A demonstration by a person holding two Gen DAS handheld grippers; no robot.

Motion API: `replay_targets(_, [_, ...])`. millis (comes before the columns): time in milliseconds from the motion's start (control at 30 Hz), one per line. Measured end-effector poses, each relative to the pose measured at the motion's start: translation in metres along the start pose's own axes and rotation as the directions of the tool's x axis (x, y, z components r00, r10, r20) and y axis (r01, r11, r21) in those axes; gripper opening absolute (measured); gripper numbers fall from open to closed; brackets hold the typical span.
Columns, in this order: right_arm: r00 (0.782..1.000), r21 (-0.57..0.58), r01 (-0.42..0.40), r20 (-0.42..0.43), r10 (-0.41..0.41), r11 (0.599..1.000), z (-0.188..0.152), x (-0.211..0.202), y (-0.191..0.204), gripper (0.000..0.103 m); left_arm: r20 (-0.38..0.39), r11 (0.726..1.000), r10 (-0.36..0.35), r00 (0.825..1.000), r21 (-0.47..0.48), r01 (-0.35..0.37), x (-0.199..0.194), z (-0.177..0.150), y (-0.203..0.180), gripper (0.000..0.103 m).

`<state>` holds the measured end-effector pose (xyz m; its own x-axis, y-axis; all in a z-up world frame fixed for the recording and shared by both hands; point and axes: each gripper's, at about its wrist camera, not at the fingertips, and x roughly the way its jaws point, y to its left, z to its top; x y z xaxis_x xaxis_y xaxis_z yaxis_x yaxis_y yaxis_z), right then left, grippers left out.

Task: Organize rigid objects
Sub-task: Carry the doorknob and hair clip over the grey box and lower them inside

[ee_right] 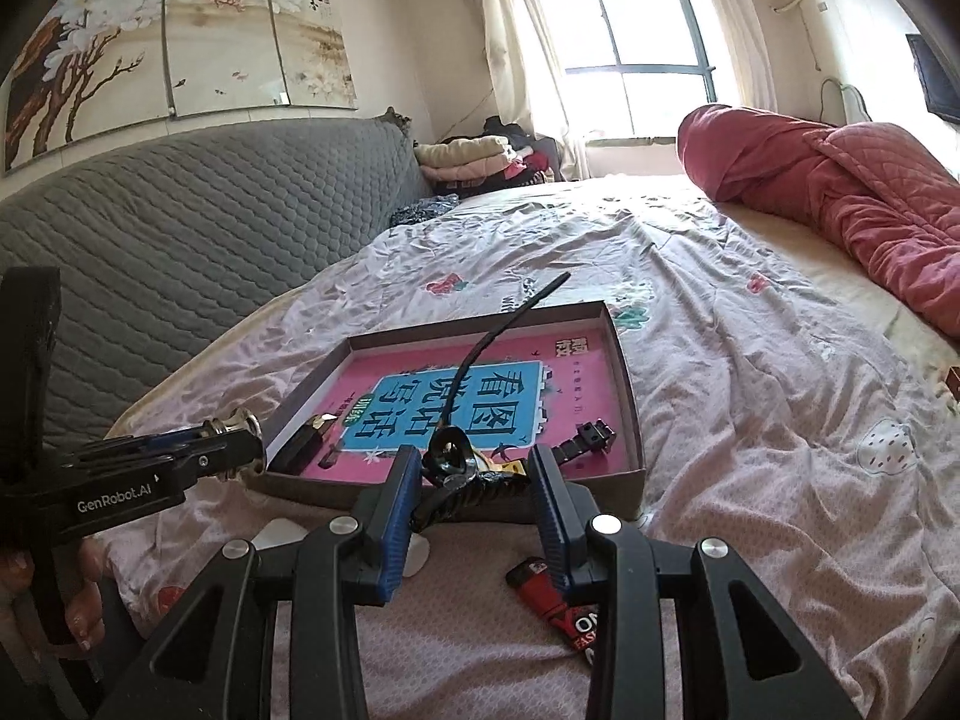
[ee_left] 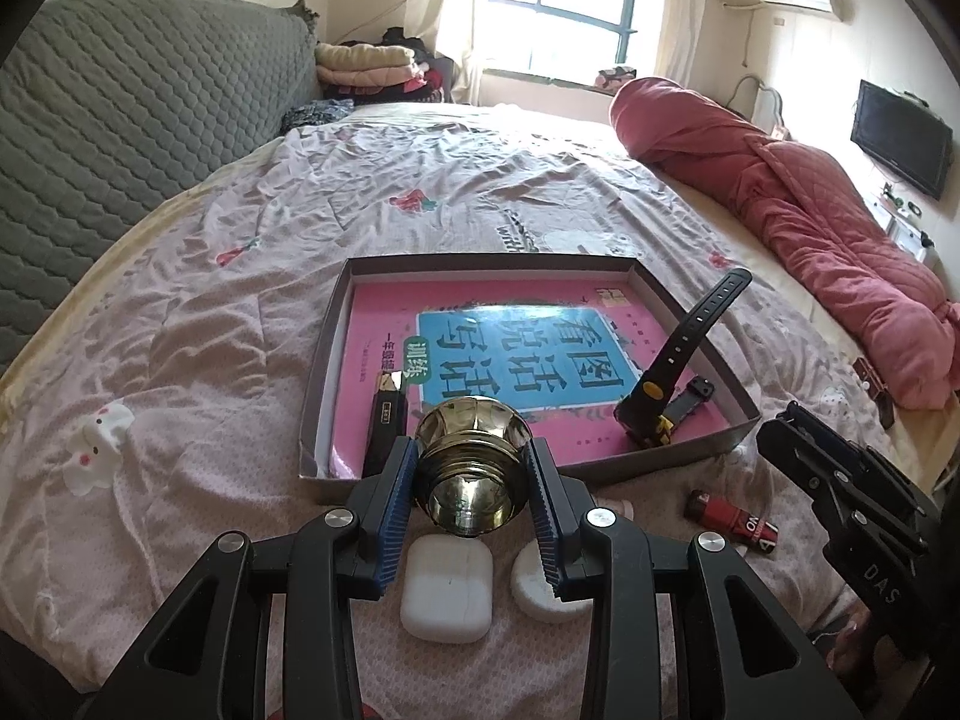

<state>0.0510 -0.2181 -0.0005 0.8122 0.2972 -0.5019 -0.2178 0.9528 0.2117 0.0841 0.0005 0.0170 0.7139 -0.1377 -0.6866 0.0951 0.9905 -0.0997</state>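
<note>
Between the blue-padded fingers (ee_left: pixel 401 498) of the left gripper (ee_left: pixel 474 480) a brass doorknob (ee_left: pixel 474 468) is clamped, its round head pointing away and its open collar facing the camera. Just beyond the knob, the near wall of a shallow cardboard box (ee_left: pixel 606 471) is seen, and a pink book (ee_left: pixel 510 360) is laid flat across the box floor. A black lighter (ee_left: pixel 387 426) is lodged in the box just beyond the left finger, and a black-and-yellow watch (ee_left: pixel 672 372) is propped against the box wall beyond the right finger, its strap sticking up over the rim. Below the fingers, on the pink bedsheet (ee_left: pixel 210 330), a white earbud case (ee_left: pixel 447 588) is set beside a round white container (ee_left: pixel 540 582), the latter partly hidden by the right finger. A red lighter (ee_left: pixel 732 522) is found further out to the right, near the right gripper (ee_left: pixel 774 438). In the right wrist view, that gripper (ee_right: pixel 474 486) is held with its fingers spread wide and nothing gripped; the watch (ee_right: pixel 468 462) is framed in the gap beyond them, inside the box (ee_right: pixel 627 396). The red lighter (ee_right: pixel 543 597) is partly covered by the right finger (ee_right: pixel 549 516). A rolled red quilt (ee_right: pixel 840 180) is seen well beyond, at the bed's far side.
</note>
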Motion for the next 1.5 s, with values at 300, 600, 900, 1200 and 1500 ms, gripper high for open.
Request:
replay_targets(300, [0.999, -0.016, 0.03, 0.016, -0.03, 0.999, 0.006, 0.005, -0.004, 0.037, 0.0, 1.0, -0.003, 1.0, -0.007, 0.003, 0.005, 0.003, -0.001, 0.037])
replay_targets(600, [0.998, -0.034, 0.054, 0.027, -0.053, 0.998, 0.01, 0.013, -0.006, 0.037, 0.002, 1.0, -0.004, 1.0, -0.02, 0.004, 0.015, 0.01, -0.001, 0.037])
replay_targets(900, [0.997, -0.027, 0.065, 0.031, -0.064, 0.998, 0.012, 0.02, -0.012, 0.037, -0.001, 1.0, -0.01, 1.0, -0.018, 0.01, 0.027, 0.018, -0.004, 0.037])
replay_targets(1200, [0.998, -0.041, 0.062, 0.025, -0.061, 0.997, 0.015, 0.033, -0.013, 0.037, -0.012, 1.0, -0.004, 1.0, -0.025, 0.004, 0.039, 0.022, -0.005, 0.037])
replay_targets(1500, [0.998, -0.038, 0.069, 0.011, -0.069, 0.997, 0.016, 0.043, -0.017, 0.037, -0.039, 0.999, 0.0, 0.999, -0.033, -0.002, 0.054, 0.021, -0.005, 0.037])
